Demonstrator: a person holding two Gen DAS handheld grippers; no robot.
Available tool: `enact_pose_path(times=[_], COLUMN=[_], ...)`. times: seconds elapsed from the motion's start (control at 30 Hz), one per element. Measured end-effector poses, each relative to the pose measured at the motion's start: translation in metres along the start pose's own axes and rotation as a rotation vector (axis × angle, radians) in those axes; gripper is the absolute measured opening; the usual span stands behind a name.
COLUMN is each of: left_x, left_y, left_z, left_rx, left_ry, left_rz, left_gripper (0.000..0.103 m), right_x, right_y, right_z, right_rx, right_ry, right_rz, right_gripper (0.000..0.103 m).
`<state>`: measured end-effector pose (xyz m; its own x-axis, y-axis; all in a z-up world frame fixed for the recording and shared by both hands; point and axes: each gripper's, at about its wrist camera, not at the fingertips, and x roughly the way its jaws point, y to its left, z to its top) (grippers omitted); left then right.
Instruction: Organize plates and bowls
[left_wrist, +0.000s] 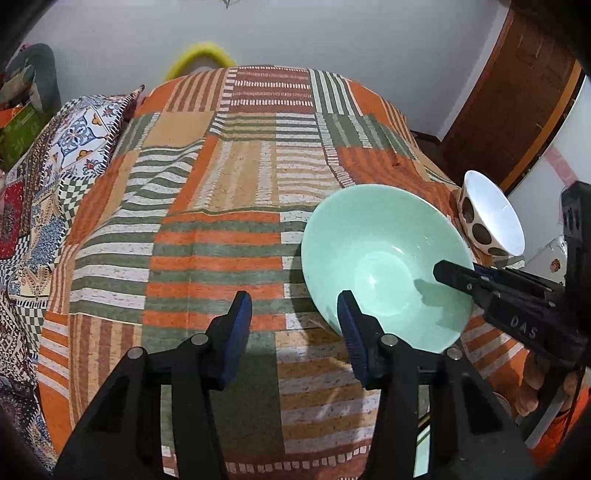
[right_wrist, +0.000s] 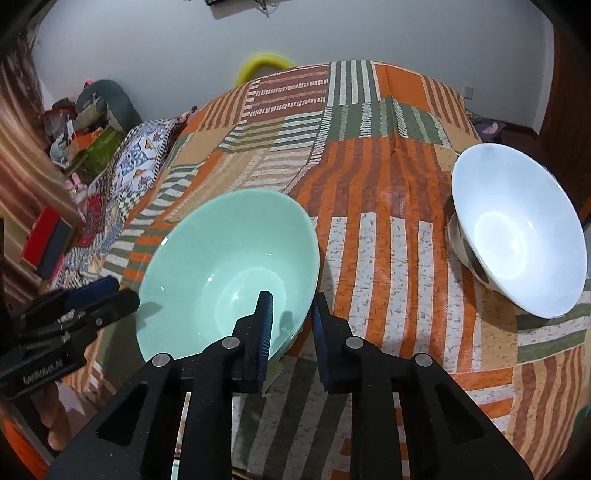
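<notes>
We hold 2 grippers over a bed or table draped in an orange, green and cream striped patchwork cloth (right_wrist: 388, 229), where 2 bowls sit. The mint-green bowl (right_wrist: 225, 273) rests on the cloth toward its near edge, tilted toward us in both views. Our right gripper (right_wrist: 291, 325) has its blue-padded fingers (right_wrist: 264, 328) pressed onto that bowl's near rim, 1 finger inside the bowl and 1 outside, pinching the wall between them. Our left gripper (left_wrist: 295, 332) hangs with its fingers spread; its right finger (left_wrist: 352, 332) stands in front of the green bowl's (left_wrist: 384, 258) near edge, its left finger over bare cloth, and nothing is pinched between them. Whether that right finger touches the rim we cannot tell. The second bowl, a white bowl with brown spots (right_wrist: 517, 229) on its outside, sits well apart to the right of the green 1, also tipped toward us. Beyond the striped cloth lie a floral patterned quilt (left_wrist: 77, 140), a yellow ring (right_wrist: 264, 64) against the pale wall and cluttered boxes at far left.
</notes>
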<state>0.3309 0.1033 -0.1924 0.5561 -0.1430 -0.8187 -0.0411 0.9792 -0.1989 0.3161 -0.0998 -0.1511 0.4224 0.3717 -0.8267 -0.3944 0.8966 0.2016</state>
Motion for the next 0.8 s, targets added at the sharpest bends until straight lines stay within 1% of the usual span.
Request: enact_pose_path(times=[0.07, 0.17, 0.23, 0.27, 0.3, 0.37, 0.47, 0.57, 0.73, 0.8], left_x=[0.005, 0.011, 0.015, 0.017, 0.019, 0.019, 0.018, 0.015, 0.011, 0.01], left_y=[0.001, 0.002, 0.002, 0.003, 0.004, 0.007, 0.013, 0.013, 0.005, 0.003], left_z=[0.001, 0.002, 0.002, 0.002, 0.002, 0.0, 0.0, -0.002, -0.008, -0.011], left_rx=[-0.006, -0.016, -0.021, -0.021, -0.022, -0.032, -0.052, -0.059, -0.03, -0.024], left_ry=[0.011, 0.03, 0.046, 0.054, 0.064, 0.068, 0.073, 0.077, 0.089, 0.097], left_rz=[-0.004, -0.001, -0.013, -0.018, -0.024, -0.018, -0.026, -0.034, 0.003, 0.007], left_gripper=[0.047, 0.046, 0.039, 0.033, 0.03, 0.028, 0.021, 0.02, 0.019, 0.019], right_x=[0.001, 0.003, 0.003, 0.004, 0.004, 0.005, 0.005, 0.005, -0.004, -0.008], right_y=[0.001, 0.004, 0.01, 0.013, 0.017, 0.023, 0.024, 0.022, 0.024, 0.023], right_z=[-0.002, -0.003, -0.004, -0.004, -0.005, -0.007, -0.007, -0.008, -0.013, -0.015], right_rx=[-0.01, -0.014, -0.028, -0.036, -0.047, -0.061, -0.064, -0.05, -0.04, -0.032], right_ry=[0.006, 0.017, 0.022, 0.023, 0.025, 0.025, 0.024, 0.036, 0.029, 0.025], right_rz=[0.001, 0.026, 0.047, 0.051, 0.056, 0.049, 0.045, 0.063, 0.069, 0.072], right_gripper=[0.019, 0.019, 0.019, 0.019, 0.019, 0.019, 0.019, 0.019, 0.019, 0.018])
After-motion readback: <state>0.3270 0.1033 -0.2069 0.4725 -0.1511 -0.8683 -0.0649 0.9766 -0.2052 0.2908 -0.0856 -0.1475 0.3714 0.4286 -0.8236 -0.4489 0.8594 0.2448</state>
